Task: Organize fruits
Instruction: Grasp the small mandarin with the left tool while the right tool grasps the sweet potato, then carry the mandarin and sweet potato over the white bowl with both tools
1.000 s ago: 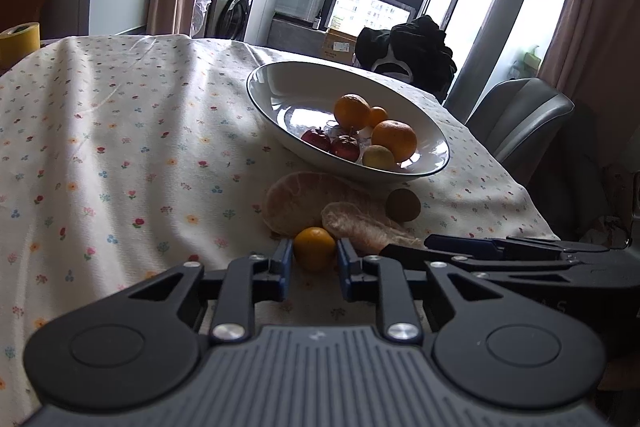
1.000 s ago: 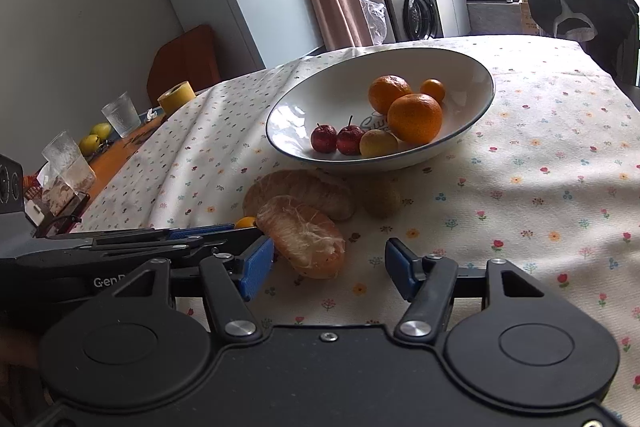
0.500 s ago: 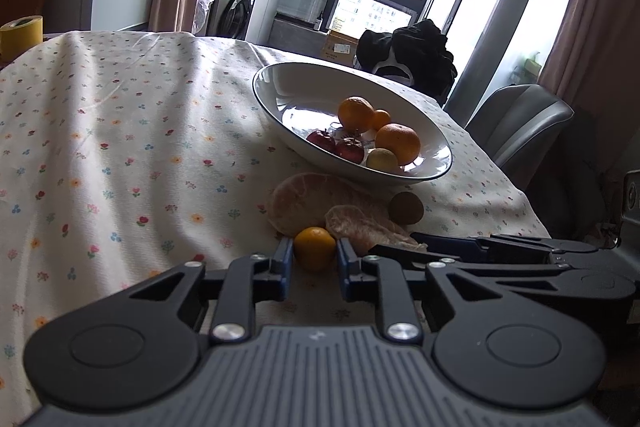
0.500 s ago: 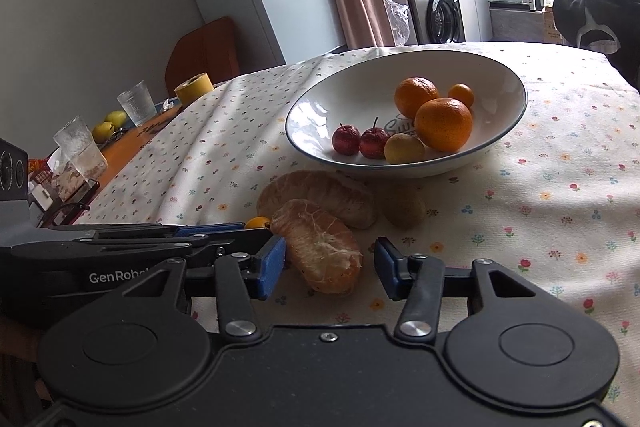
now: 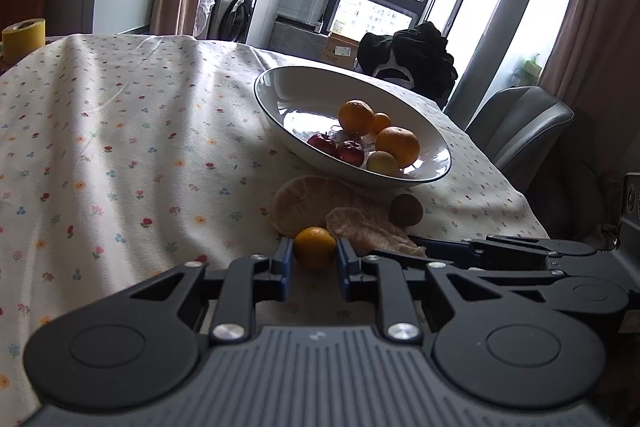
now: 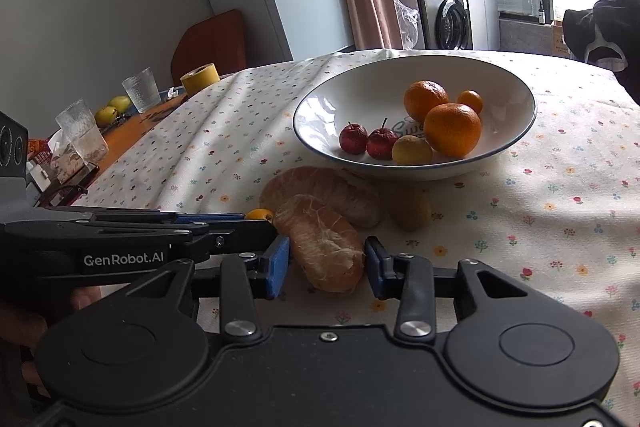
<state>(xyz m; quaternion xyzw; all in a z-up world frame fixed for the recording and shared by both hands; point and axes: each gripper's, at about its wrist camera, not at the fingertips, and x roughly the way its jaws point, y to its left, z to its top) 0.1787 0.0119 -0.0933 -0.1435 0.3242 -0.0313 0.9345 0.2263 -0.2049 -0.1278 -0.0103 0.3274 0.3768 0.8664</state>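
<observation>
A white bowl (image 5: 304, 87) (image 6: 360, 87) on the flowered tablecloth holds two oranges, a small orange, two small red apples and a yellow fruit. In front of it lie two peeled pomelo pieces and a brown kiwi (image 5: 406, 209) (image 6: 411, 207). My left gripper (image 5: 314, 259) is shut on a small orange (image 5: 315, 247), low at the table. My right gripper (image 6: 325, 265) has closed around the nearer pomelo piece (image 6: 324, 247) with its pads at both sides. The other pomelo piece (image 6: 320, 189) (image 5: 308, 201) lies just behind.
Two glasses (image 6: 82, 135), yellow fruit (image 6: 108, 111) and a yellow tape roll (image 6: 200, 78) stand at the table's far left end. A grey chair (image 5: 520, 127) and a black garment (image 5: 408, 59) are beyond the far edge.
My right gripper's jaws have narrowed around the nearer pomelo piece and moved forward. My left gripper keeps its hold on the small orange, shifting slightly.
</observation>
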